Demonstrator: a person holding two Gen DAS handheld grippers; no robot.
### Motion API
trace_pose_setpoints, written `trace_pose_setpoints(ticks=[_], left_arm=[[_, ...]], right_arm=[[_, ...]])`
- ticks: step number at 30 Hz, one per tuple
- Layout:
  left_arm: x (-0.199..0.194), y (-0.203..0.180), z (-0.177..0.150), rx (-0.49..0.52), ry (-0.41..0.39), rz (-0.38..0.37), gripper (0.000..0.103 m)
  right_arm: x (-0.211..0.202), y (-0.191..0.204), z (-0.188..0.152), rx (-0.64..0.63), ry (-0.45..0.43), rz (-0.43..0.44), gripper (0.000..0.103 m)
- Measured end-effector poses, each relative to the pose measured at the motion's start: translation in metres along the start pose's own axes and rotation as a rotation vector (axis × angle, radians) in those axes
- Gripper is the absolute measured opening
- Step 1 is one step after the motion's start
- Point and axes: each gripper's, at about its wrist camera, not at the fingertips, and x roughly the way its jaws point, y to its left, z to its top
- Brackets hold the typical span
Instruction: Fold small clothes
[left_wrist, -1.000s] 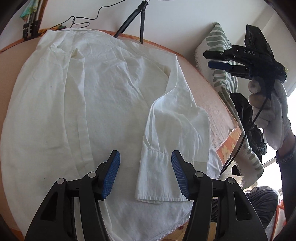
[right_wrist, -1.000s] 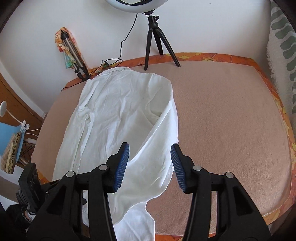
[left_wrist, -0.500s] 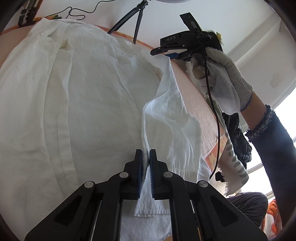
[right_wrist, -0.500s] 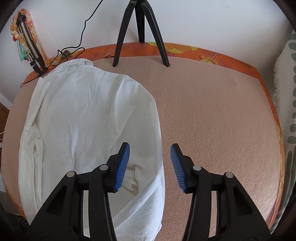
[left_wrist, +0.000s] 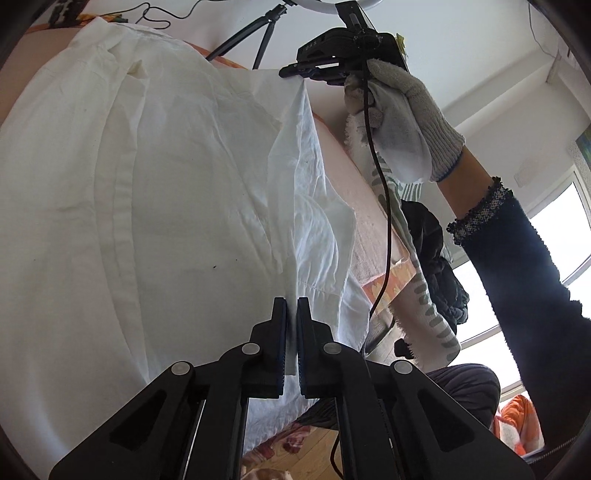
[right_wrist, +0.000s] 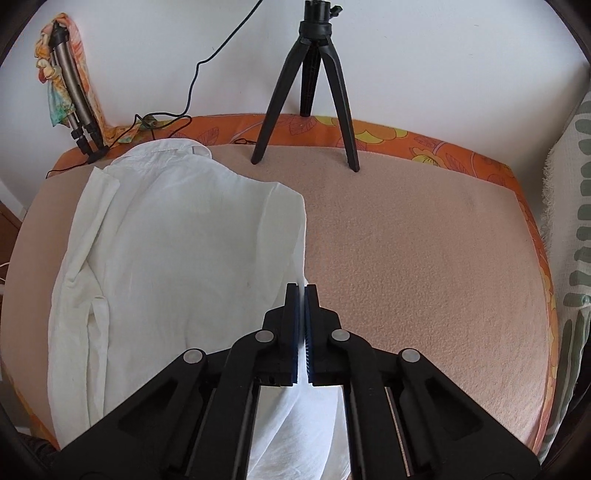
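The white shirt (right_wrist: 177, 258) is spread on the peach-covered bed (right_wrist: 424, 258). The left claw (left_wrist: 291, 314) is closed on the sleeve cuff (left_wrist: 314, 306). The right claw (right_wrist: 301, 299) is closed on the shirt's right edge near the shoulder, held by a gloved hand (left_wrist: 402, 122) with forearm extended over the bed.

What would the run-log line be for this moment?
phase: sleeve fold | left hand-held gripper: shut on sleeve cuff | right hand-held gripper: shut on white shirt edge | black tripod behind
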Motion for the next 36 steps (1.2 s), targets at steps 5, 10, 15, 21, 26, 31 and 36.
trace_pose_setpoints(ticks=[5, 10, 15, 21, 26, 31, 36], left_arm=[[-0.014, 0.004, 0.006, 0.029, -0.06, 0.044, 0.003], [-0.008, 0.015, 0.016, 0.035, -0.081, 0.131, 0.04], [0.012, 0.016, 0.02, 0.062, -0.031, 0.125, 0.043], [0.022, 0.007, 0.019, 0.113, -0.01, 0.049, 0.001], [-0.006, -0.005, 0.006, 0.105, -0.024, -0.041, 0.001], [-0.015, -0.001, -0.014, 0.058, -0.018, -0.077, 0.001], [0.0, 0.016, -0.017, 0.001, 0.019, -0.07, 0.001]], right_arm=[[0.0, 0.043, 0.01, -0.091, -0.011, -0.008, 0.003], [0.011, 0.068, 0.014, -0.137, -0.001, -0.031, 0.003], [0.015, 0.063, 0.016, -0.123, 0.008, -0.049, 0.003], [0.01, 0.041, 0.018, -0.064, 0.001, -0.037, 0.003], [-0.004, 0.04, 0.015, -0.064, -0.031, 0.021, 0.003], [-0.005, 0.068, 0.011, -0.121, -0.043, 0.086, 0.003], [0.025, 0.104, 0.007, -0.18, 0.024, 0.152, 0.003]])
